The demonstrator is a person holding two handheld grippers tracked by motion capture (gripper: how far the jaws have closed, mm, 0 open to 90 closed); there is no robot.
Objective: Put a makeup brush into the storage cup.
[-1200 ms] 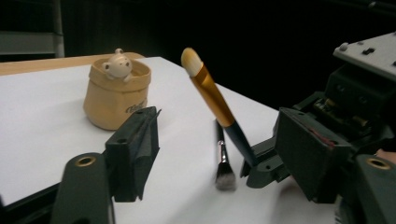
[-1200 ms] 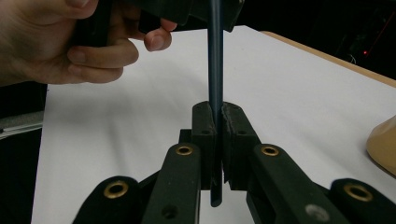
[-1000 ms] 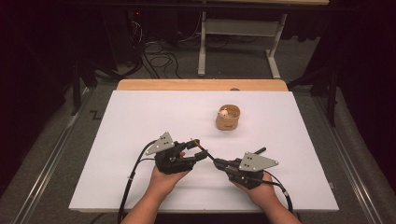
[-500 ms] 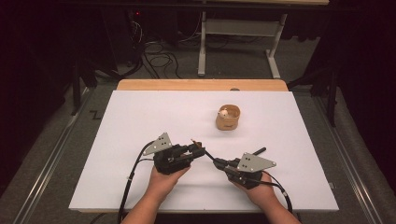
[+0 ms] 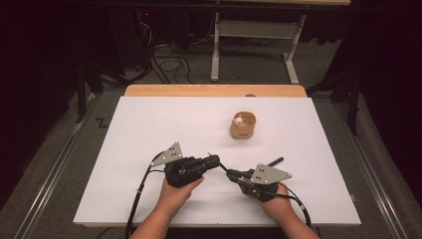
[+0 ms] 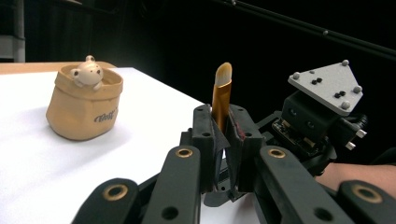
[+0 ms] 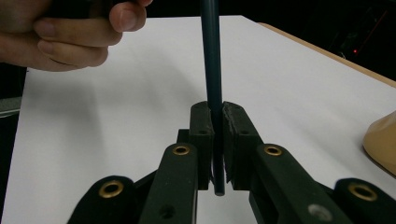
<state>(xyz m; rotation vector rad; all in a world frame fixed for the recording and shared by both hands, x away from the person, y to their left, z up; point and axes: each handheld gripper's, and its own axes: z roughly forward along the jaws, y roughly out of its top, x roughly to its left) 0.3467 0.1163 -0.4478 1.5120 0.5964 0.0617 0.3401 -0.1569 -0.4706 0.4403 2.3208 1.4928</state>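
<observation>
Brush (image 6: 221,91) held between both tools at once: a makeup-type brush with an orange ferrule and pale bristle tip at one end and a dark slim handle (image 7: 211,56) at the other. It hangs just above the white bench (image 5: 149,129), near the person's edge, spanning the small gap between the two hands.

The left tool (image 5: 215,160) has just been closing and now stands clamped on the ferrule end; in the left gripper view the bristles stick up past its jaws. The right tool (image 5: 232,174) is clamped on the dark handle, whose butt end shows just behind its jaws in the right gripper view. The handle runs on from there toward the left hand (image 7: 70,32).

What matters next is the brush's long axis. From above it lies nearly level, running from the right tool up and leftward into the left tool, bristle end on the left side. The tan sack-shaped pot (image 5: 243,125) with a little bear figure (image 6: 88,73) on its rim stands farther out on the bench, well apart, a bit to the right of both tools. My guess is that the brush is bound for that pot; the right hand (image 5: 271,201) sits slightly nearer it, yet either tool would have to let go first and the brush be tipped upright.
</observation>
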